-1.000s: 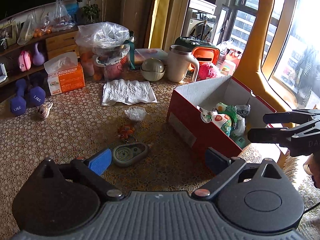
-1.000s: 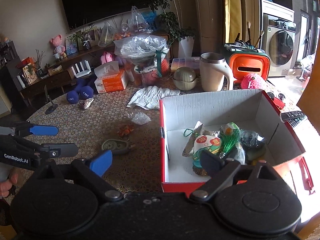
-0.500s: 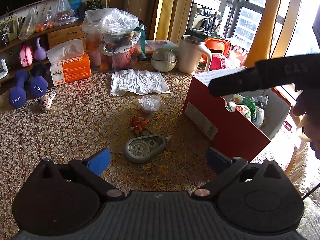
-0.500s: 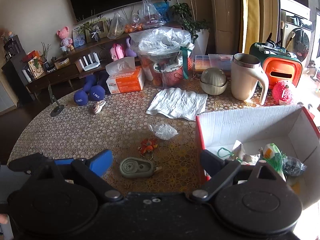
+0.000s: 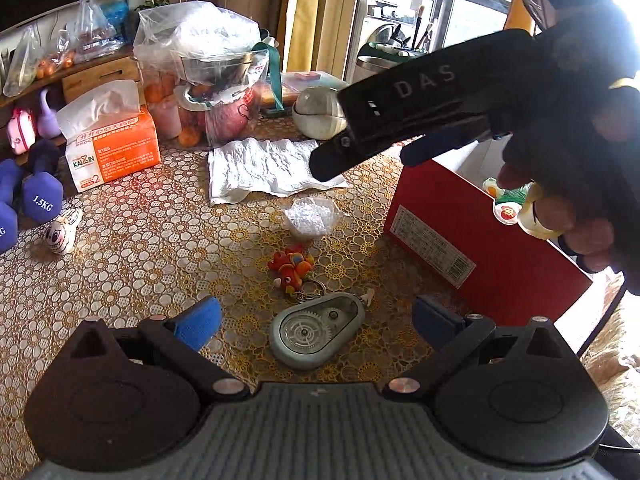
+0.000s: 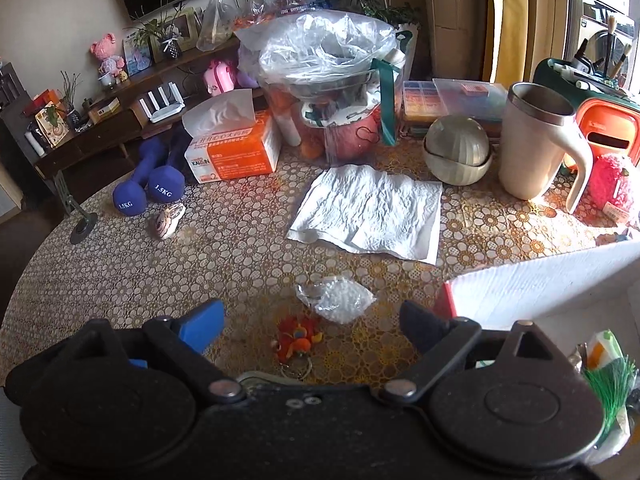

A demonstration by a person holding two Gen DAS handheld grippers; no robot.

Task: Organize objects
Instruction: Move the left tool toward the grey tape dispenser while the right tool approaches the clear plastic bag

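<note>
Both grippers spread wide over a cluttered table, nothing grasped.

Left gripper straddles a grey-green tape dispenser lying flat on the tablecloth; its tip points toward the red box. Just beyond lies an orange keychain toy, its ring touching the dispenser. Right gripper, its side marked "DAS" in the left view, hangs above that toy, box wall at its right finger. Next: a clear bag, then a white paper towel. Farther: tissue pack printed "KAIXIN", dumbbells marked "1.5KG", a beige mug. The box carries a white label, text unreadable.
</note>
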